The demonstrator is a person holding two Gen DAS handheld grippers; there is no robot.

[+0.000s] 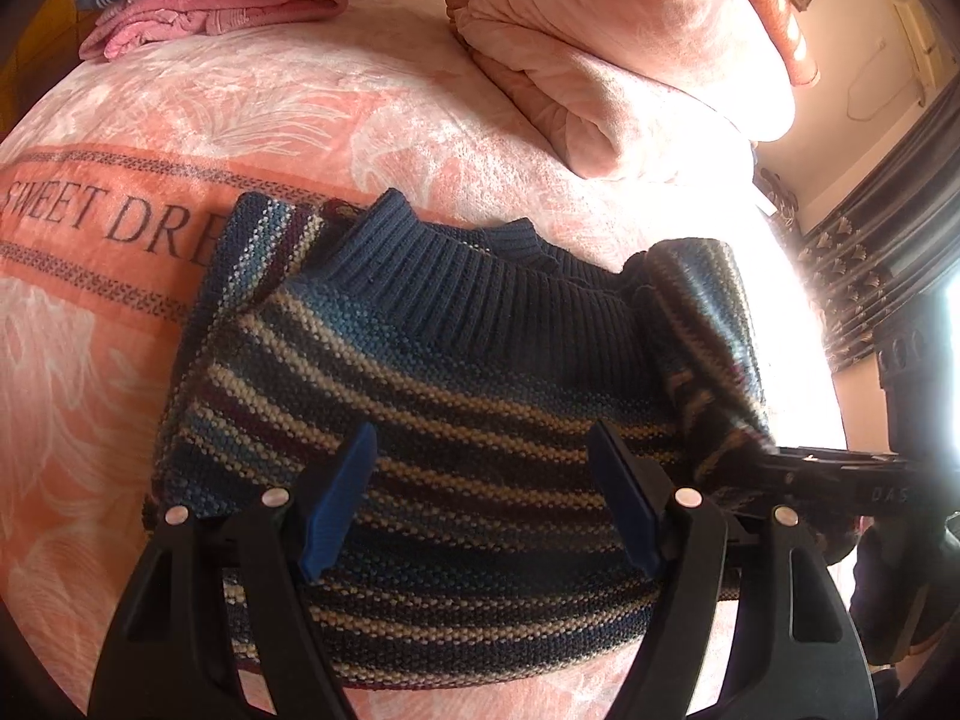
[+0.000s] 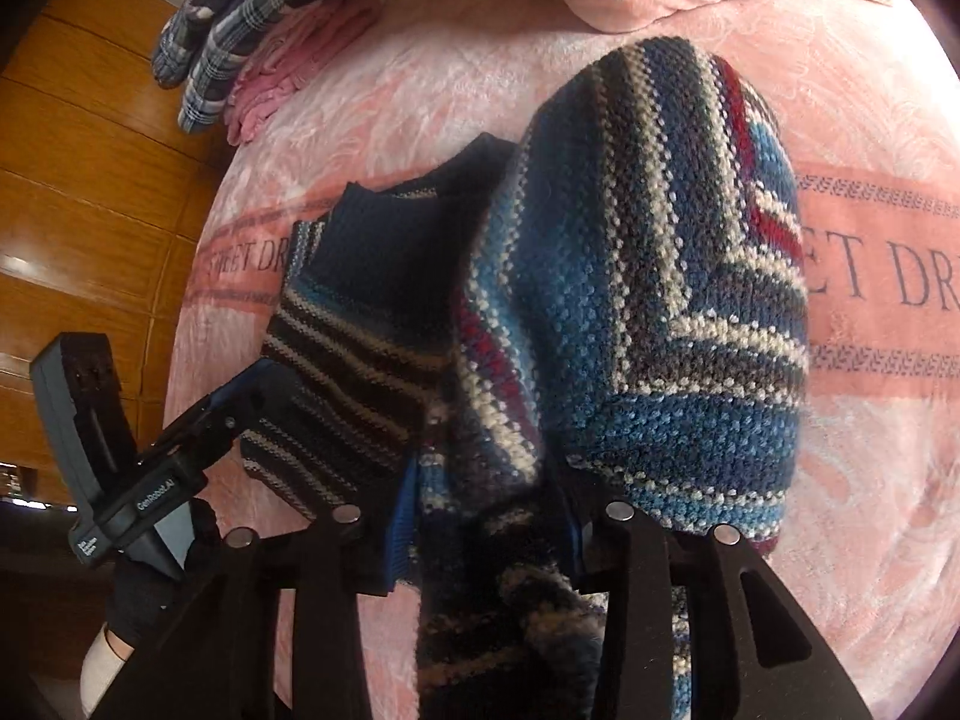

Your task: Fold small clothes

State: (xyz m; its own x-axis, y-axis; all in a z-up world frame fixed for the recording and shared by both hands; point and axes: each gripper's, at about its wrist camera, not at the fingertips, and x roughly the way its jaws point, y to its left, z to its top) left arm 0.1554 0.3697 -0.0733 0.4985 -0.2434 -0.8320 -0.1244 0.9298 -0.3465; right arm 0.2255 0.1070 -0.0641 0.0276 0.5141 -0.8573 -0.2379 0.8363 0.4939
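Our left gripper (image 1: pixel 480 498) hovers spread above the striped sweater (image 1: pixel 420 396). Our right gripper (image 2: pixel 492 516) pinches a sweater fold, which hides its fingertips and the bedspread (image 2: pixel 870 480) beyond.

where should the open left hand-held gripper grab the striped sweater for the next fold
Judging by its pose, grip the striped sweater at its near-left bottom corner, coming in low from the near edge. That hem lies flat on the blanket, free, while the right hand-held gripper already holds the sleeve side; the left hand-held gripper hovers above.

A pink blanket (image 1: pixel 420 138) lettered "SWEET DRE" covers the bed. At the far side lies a rolled peach quilt (image 1: pixel 600 48). A dark patterned curtain (image 1: pixel 870 264) hangs at right.
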